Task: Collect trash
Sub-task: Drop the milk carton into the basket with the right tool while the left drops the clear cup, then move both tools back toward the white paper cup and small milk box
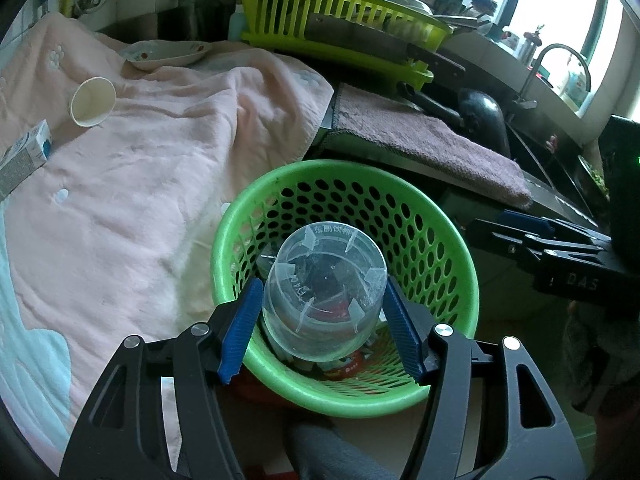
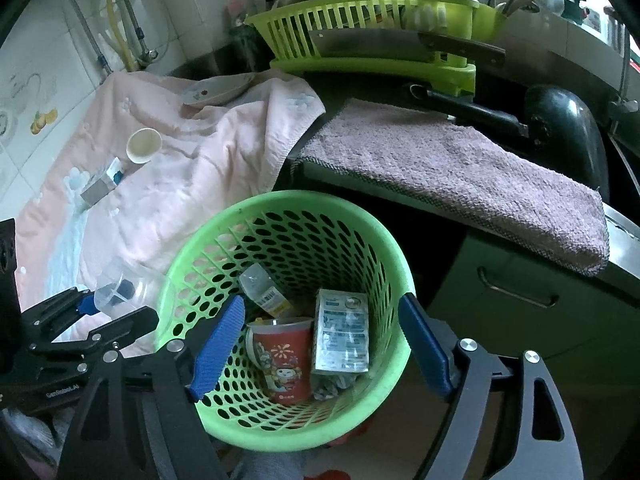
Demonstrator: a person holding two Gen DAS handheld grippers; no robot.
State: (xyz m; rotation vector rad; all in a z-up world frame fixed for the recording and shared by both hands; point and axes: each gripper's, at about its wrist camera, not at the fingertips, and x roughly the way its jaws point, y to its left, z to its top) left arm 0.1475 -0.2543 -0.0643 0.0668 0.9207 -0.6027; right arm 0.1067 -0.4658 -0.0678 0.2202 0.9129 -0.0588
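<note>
Drop step: left hand-held gripper (image 1: 324,316) clamped on clear plastic cup (image 1: 324,292) above green basket (image 1: 460,264). Right hand-held gripper (image 2: 320,340) spread, empty. Next: release, then paper cup (image 1: 93,102) beyond.

Basket (image 2: 384,264) before counter, carton (image 2: 342,332) inside, paper cup (image 2: 144,145) on blanket (image 2: 224,148) behind

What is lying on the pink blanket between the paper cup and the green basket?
Nothing: in both wrist views the pink blanket is bare between the paper cup and the green basket. The small carton sits beside the cup, off that stretch.
</note>
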